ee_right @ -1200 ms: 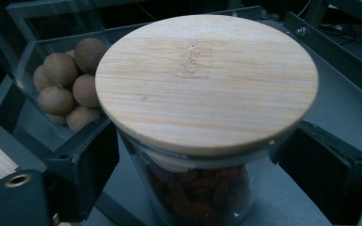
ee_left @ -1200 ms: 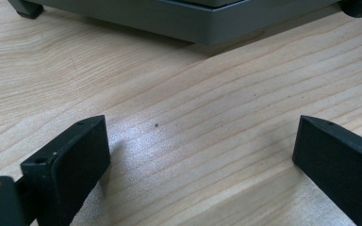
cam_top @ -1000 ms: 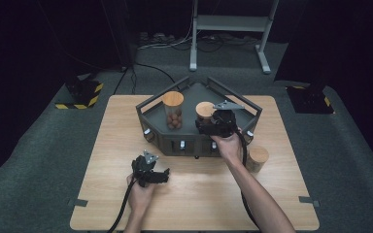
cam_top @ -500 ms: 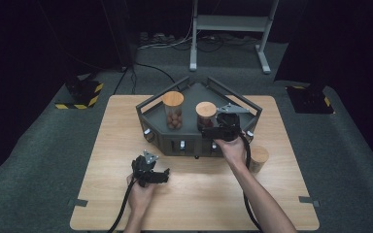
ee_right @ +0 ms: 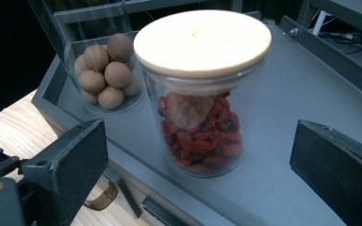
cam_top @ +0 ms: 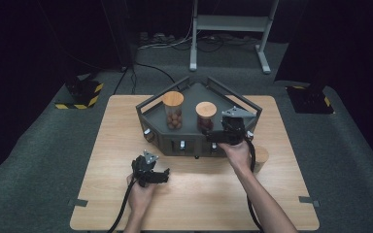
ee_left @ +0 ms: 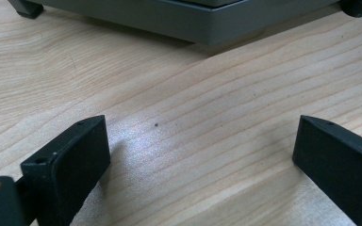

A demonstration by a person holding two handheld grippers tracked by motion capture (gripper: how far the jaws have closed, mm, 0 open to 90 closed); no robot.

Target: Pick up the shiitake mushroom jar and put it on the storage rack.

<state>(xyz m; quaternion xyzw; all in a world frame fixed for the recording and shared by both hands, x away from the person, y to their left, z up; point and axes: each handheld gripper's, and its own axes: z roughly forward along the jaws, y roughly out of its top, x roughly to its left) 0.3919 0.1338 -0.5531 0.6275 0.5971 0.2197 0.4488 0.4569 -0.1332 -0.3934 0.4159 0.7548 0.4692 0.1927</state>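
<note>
A glass jar of red dried berries (ee_right: pixel 201 136) with a round wooden lid (ee_right: pixel 202 36) stands upright on the grey rack (ee_right: pixel 292 89). My right gripper (ee_right: pixel 200 134) faces it with both jaws wide apart. They have just been opening, and the jar stands free just beyond them, untouched. In the high view the right gripper (cam_top: pixel 217 133) hovers just right of that jar (cam_top: pixel 205 116). A taller jar of brown balls (cam_top: pixel 173 110) stands to its left. My left gripper (cam_top: pixel 158 174) rests low over the table in front of the rack, open and with nothing in it (ee_left: pixel 198 141).
The grey rack (cam_top: pixel 194 141) has raised rails at the back and small knobs along its front. A third wooden-lidded jar (cam_top: pixel 261 156) stands on the table by my right forearm. Bare wooden tabletop (ee_left: pixel 179 103) lies around the left gripper. Cables trail from both grippers.
My right gripper has drawn back to the right, away from the red-berry jar, which stays on the rack. The left hand has not moved.
</note>
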